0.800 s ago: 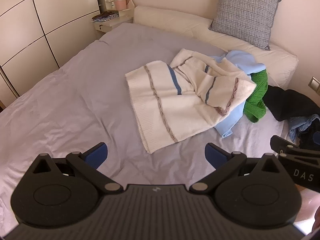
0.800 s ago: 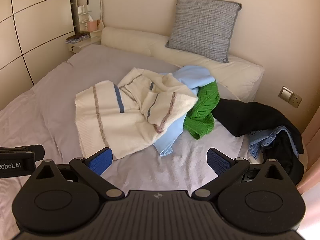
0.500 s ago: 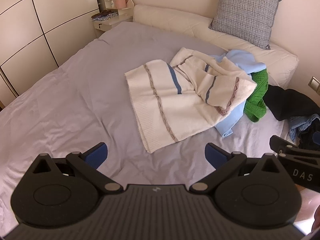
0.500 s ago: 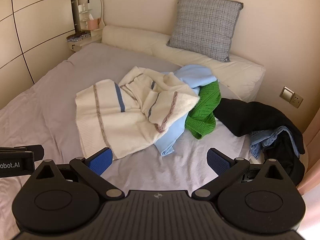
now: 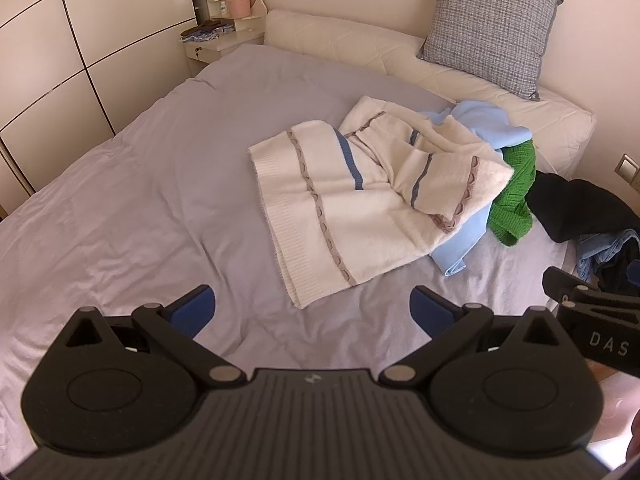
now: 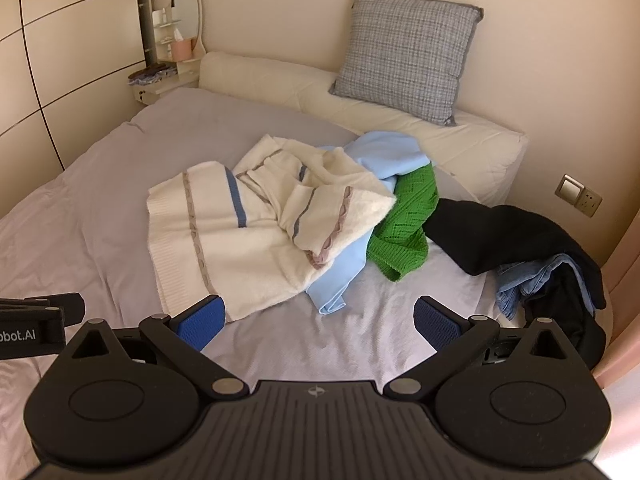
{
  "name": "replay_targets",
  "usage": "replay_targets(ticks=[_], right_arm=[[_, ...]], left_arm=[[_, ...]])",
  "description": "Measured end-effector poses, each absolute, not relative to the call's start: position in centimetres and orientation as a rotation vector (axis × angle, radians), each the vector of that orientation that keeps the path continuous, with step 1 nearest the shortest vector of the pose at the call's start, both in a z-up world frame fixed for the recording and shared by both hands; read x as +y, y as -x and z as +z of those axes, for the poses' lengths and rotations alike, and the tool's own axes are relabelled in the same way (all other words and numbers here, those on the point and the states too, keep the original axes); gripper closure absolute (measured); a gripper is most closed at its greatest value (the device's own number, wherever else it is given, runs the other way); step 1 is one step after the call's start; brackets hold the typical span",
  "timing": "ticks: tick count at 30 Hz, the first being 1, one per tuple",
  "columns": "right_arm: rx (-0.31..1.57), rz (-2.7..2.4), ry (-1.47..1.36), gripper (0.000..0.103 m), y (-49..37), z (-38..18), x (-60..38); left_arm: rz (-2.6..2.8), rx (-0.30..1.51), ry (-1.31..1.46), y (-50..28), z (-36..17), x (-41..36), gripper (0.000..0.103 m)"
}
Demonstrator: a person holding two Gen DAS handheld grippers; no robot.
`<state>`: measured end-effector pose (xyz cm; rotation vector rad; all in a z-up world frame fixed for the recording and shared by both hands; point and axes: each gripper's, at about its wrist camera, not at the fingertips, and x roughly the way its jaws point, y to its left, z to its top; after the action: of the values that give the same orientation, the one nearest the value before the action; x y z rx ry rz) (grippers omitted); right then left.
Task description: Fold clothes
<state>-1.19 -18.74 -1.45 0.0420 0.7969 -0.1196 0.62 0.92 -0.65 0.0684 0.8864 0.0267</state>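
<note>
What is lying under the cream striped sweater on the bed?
A light blue garment sticks out from under the cream striped sweater at its near and far right edges, on the grey bedsheet. How far it runs beneath, and whether anything else lies there, is covered.

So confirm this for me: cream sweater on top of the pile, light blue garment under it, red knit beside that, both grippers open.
One thing is wrong: the knit is green, not red, as the right wrist view shows. The cream sweater does lie over the light blue garment, and the left gripper and right gripper are open.
</note>
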Motion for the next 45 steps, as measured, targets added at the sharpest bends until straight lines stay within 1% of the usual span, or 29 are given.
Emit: replay_targets(ticks=[29, 45], right_arm=[[0.809, -0.158, -0.046, 0.0, -0.9, -1.8, -18.7], [0.846, -0.188, -0.054, 0.0, -2.1, -3.0, -19.5]], left_arm=[[-0.013, 0.916, -0.069, -2.9, -1.5, 1.6, 0.001], [-0.031, 0.935, -0.123, -5.0, -2.7, -0.4, 0.001]])
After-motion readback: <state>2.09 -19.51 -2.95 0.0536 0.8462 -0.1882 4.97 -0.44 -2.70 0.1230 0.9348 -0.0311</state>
